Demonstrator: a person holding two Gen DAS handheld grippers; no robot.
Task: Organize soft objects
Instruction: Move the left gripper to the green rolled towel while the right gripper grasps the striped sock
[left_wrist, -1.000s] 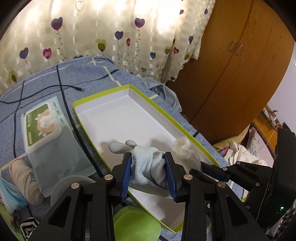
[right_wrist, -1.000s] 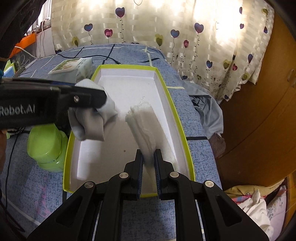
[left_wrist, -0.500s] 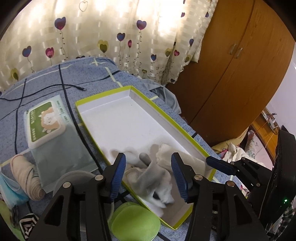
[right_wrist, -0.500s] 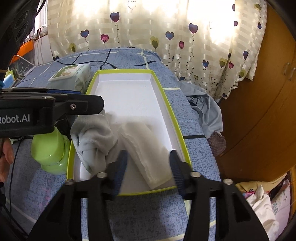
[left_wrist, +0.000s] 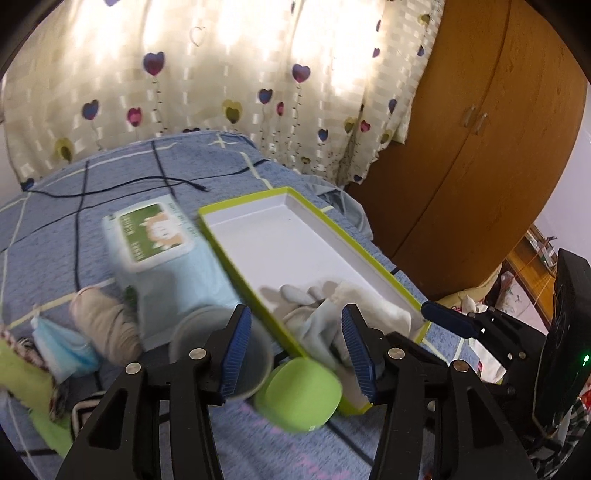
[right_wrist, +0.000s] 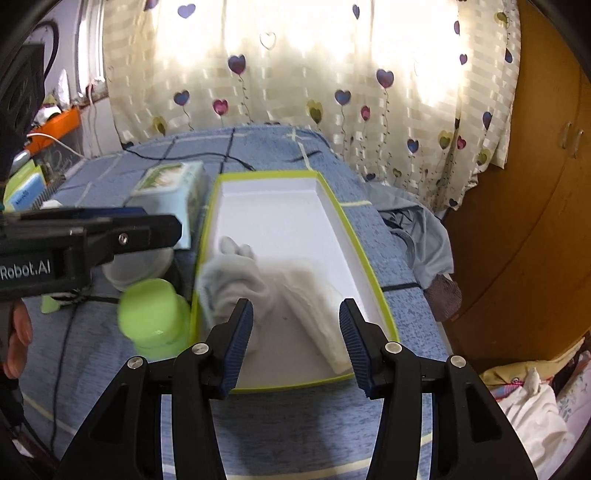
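1. The grey glove lies in the near left part of the green-edged box, its fingers pointing towards the far end by the curtain.
2. The folded white cloth lies beside it and touching it, long axis slanting from the box's middle to its near right corner.
3. The left gripper is spread wide with nothing in it, above the box's near left edge.
4. The right gripper is also wide and bare, at the near end of the box.
5. On the blue bedspread outside the left wall: a green lidded tub, a clear cup, a wet-wipes pack, a beige roll and a blue face mask.
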